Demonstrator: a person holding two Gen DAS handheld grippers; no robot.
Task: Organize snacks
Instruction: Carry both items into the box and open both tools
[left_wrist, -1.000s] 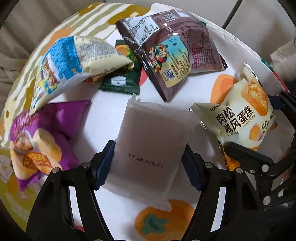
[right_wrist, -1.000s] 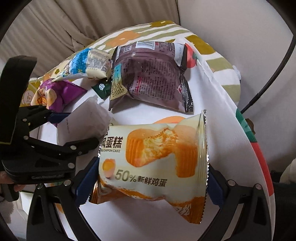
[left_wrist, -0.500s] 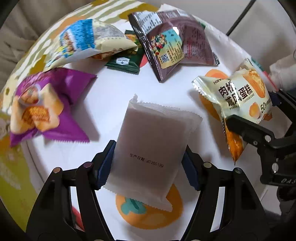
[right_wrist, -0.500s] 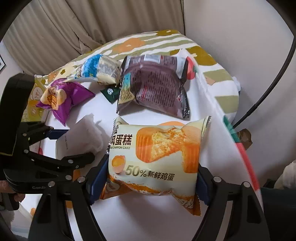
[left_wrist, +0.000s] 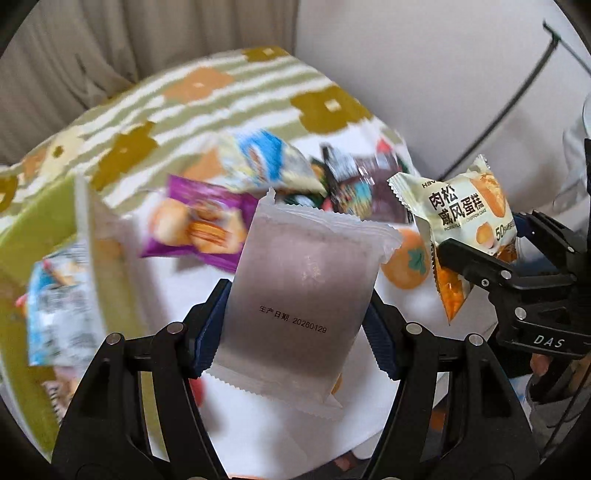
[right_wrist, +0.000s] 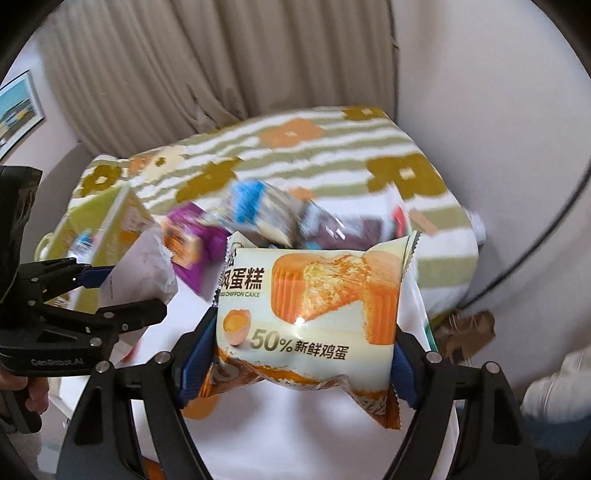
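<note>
Aloft, each gripper's fingers pinch one snack

Snack packets (left_wrist: 207, 225) crowd the far tablecloth (right_wrist: 295, 435); near part lies bare.

Both wrist cameras sit just behind their tools, looking forward and down across the worktop (left_wrist: 266, 413) toward its far edge and the curtain (right_wrist: 207, 74). Both views share the far snack pile (left_wrist: 266, 166).
</note>
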